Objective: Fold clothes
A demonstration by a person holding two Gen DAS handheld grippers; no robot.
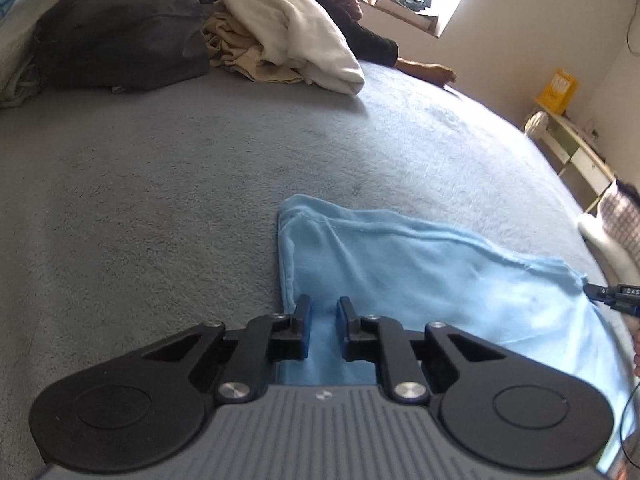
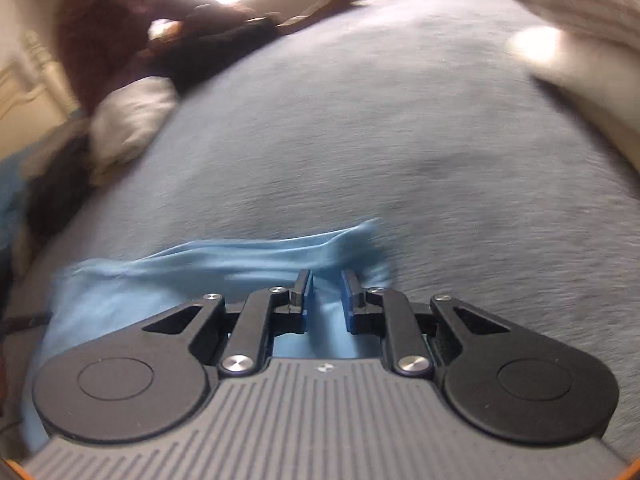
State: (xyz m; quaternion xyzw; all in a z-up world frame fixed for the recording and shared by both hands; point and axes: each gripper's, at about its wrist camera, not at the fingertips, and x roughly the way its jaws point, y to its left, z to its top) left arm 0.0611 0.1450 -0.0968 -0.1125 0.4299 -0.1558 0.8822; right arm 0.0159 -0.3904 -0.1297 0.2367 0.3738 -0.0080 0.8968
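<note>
The left gripper (image 1: pixel 324 314) has two black fingers (image 1: pixel 303 316) with a small gap between them. Light blue cloth shows in that gap, but I cannot tell if the fingers are pinching it or just resting over it. The right gripper (image 2: pixel 326 290) looks much the same, two fingers a little apart with blue cloth between them. That view is blurry, so I cannot tell if it has a grip either.

There is one light blue garment (image 1: pixel 440 280). It lies flat on the grey bed (image 1: pixel 180 180), right under and in front of both grippers. The left gripper sits at the garment's left edge. At the garment's far right corner, in the left view, the dark tip of the other gripper touches the cloth.

Far behind the garment, at the back of the bed, is a pile of other clothes. I count one dark grey piece (image 1: pixel 120 32), one tan piece (image 1: pixel 240 52) and one white piece (image 1: pixel 296 32) lying on top of the tan one. More pale cloth lies at the far left, too bunched up to count.

Behind the pile sits one person in a dark red top (image 2: pixel 108 24), with one bare foot (image 1: pixel 432 70) on the bed.

To the right of the garment, off the bed, stands one pale shelf (image 1: pixel 576 152) with one yellow box (image 1: pixel 558 88) on it.
</note>
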